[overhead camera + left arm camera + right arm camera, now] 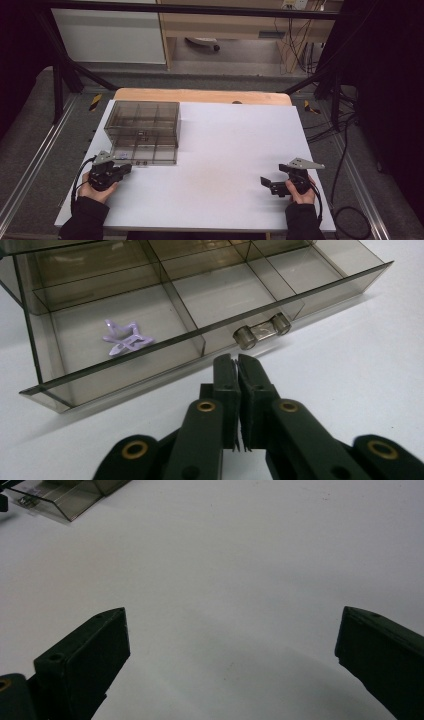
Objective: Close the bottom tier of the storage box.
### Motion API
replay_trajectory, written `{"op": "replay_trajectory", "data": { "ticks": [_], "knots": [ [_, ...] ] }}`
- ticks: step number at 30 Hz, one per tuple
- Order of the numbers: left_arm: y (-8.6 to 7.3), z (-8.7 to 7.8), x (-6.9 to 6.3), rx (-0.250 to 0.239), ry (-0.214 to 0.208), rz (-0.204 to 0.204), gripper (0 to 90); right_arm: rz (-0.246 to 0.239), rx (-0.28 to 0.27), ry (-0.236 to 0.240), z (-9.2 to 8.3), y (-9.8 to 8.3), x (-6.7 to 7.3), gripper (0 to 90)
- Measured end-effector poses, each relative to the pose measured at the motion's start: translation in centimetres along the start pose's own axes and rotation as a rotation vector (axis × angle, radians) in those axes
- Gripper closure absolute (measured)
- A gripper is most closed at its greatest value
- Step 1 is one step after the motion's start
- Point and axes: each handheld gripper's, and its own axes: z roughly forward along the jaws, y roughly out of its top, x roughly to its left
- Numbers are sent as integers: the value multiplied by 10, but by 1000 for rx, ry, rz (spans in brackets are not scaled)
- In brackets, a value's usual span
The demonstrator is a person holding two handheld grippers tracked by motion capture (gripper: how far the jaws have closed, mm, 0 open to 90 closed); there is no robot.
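A smoky clear drawer cabinet (142, 120) stands at the back left of the white table top (230, 150), with its bottom drawer (145, 152) pulled out toward me. In the left gripper view a lilac star-shaped clip (127, 337) lies in the drawer's (200, 342) left front compartment, and the clear handle (262, 330) sits on the front wall. My left gripper (127, 168) (236, 362) rests just in front of that handle, shut with nothing between its jaws. My right gripper (265, 184) (232, 630) stands open over bare table near the front right.
The drawer's other compartments look bare. A corner of the open drawer (55, 500) shows far off in the right gripper view. A wooden table edge (200, 95) runs behind the white top. Cables (345, 150) trail on the floor to the right.
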Motion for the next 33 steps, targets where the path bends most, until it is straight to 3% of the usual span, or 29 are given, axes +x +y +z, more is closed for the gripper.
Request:
{"op": "replay_trajectory", "data": {
  "ticks": [12, 33],
  "knots": [
    [3, 3, 1, -3, -25, -6, 900, 1, 1, -1, 0, 0, 0, 18],
    [6, 9, 5, -23, -7, 11, 900, -1, 0, 0, -1, 0, 0, 18]
  ]
}}
